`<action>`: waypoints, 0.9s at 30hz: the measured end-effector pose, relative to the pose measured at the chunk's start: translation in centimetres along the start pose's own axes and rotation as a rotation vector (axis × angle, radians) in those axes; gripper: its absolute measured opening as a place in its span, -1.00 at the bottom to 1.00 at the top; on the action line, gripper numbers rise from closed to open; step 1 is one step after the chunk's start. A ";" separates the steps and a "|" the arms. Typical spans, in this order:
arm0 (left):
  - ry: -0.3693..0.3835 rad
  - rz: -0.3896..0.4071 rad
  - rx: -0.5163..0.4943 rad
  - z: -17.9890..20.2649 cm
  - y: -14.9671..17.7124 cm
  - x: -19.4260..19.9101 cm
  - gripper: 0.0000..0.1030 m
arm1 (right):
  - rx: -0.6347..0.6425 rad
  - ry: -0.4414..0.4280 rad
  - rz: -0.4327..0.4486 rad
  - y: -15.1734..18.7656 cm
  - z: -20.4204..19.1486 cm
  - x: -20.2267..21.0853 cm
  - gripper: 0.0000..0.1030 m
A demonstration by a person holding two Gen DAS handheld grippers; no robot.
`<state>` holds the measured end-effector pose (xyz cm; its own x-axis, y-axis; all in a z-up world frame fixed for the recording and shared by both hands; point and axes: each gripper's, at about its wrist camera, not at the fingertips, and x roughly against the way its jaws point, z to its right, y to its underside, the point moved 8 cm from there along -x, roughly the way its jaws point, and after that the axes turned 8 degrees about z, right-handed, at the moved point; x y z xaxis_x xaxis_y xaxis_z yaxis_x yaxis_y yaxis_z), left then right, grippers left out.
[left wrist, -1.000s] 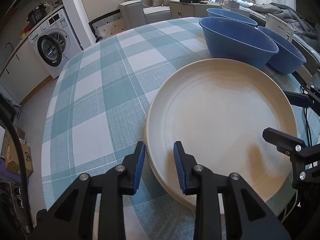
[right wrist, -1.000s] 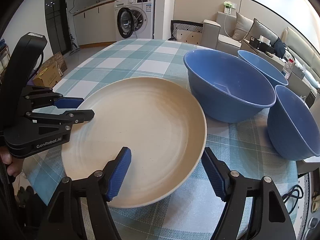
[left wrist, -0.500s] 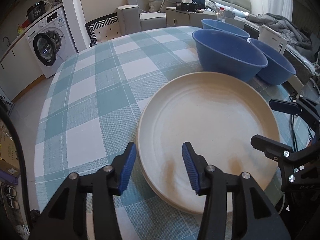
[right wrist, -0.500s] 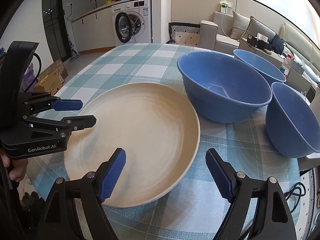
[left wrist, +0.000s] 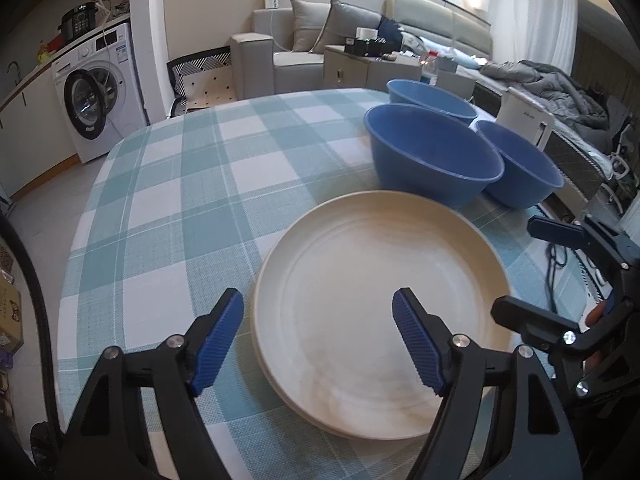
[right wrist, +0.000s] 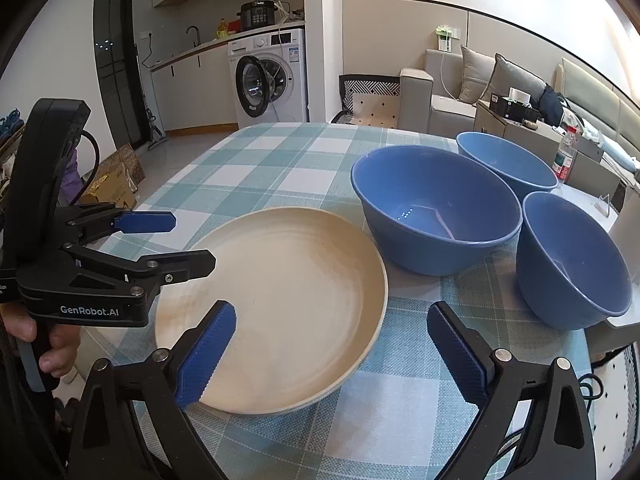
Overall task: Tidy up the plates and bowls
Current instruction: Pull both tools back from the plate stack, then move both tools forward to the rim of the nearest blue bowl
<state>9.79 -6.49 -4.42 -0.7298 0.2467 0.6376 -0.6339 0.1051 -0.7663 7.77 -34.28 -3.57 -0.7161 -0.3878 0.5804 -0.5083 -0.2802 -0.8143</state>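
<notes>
Two tongs, left tongs (left wrist: 318, 338) and right tongs (right wrist: 330, 354), were both spread apart, holding nothing. Plate (left wrist: 380, 300) sat on the table (left wrist: 192, 216) at center frame, three blue bowls (right wrist: 436, 208) clustered just beyond at right.

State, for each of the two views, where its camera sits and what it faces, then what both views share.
Left wrist: on the left gripper, facing the cream plate; the right gripper shows at right.
Right wrist: on the right gripper, facing the bowls; the left gripper shows at left.
Shared: plate, three blue bowls, checked tablecloth, washing machine.
</notes>
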 end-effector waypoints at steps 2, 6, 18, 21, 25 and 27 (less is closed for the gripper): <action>0.014 0.013 0.005 0.3 -0.3 0.3 0.51 | -0.001 -0.004 0.005 -0.1 0.0 0.3 0.95; 0.031 0.029 0.023 0.5 -0.7 0.8 0.53 | 0.002 -0.014 0.018 -0.4 0.0 0.8 0.99; 0.042 0.089 0.049 1.1 -1.6 2.0 1.00 | 0.000 -0.019 0.066 -1.2 0.4 2.6 0.99; 0.033 0.108 0.047 1.2 -2.0 2.4 1.00 | -0.002 -0.022 0.079 -1.4 0.6 3.0 0.99; 0.030 0.146 0.044 1.5 -2.7 3.3 1.00 | 0.003 -0.022 0.096 -1.8 0.8 3.7 0.99; 0.028 0.166 0.038 1.7 -3.0 3.7 1.00 | 0.006 -0.018 0.106 -2.2 0.9 4.0 0.99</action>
<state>8.58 -7.49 0.40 -0.8181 0.2843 0.4998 -0.5149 0.0245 -0.8569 6.44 -36.07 0.54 -0.7567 -0.4312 0.4913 -0.4275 -0.2422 -0.8710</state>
